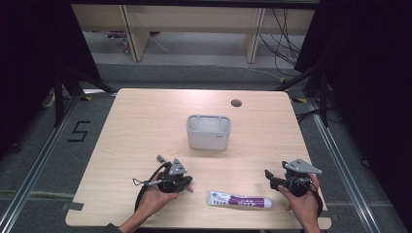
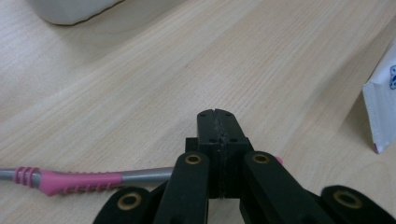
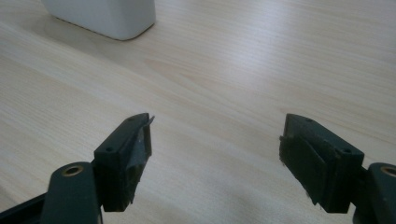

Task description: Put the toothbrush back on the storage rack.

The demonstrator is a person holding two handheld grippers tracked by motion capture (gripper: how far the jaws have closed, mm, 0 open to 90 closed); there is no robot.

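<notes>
Your left gripper (image 2: pixel 218 122) has its jaws pressed together on the toothbrush (image 2: pixel 79 179), clamped across its handle low over the surface (image 1: pixel 145 126); the handle is grey with ribbed pink rubber grips. Your right gripper (image 3: pixel 217 154) holds its jaws wide apart over bare wood grain, with nothing between them. Between your hands lies a flat white tube (image 1: pixel 239 199) with a purple band; its print is too small to read. Farther out stands a rounded white plastic bin (image 1: pixel 209 132). A black "5" (image 1: pixel 79 131) marks the floor.
</notes>
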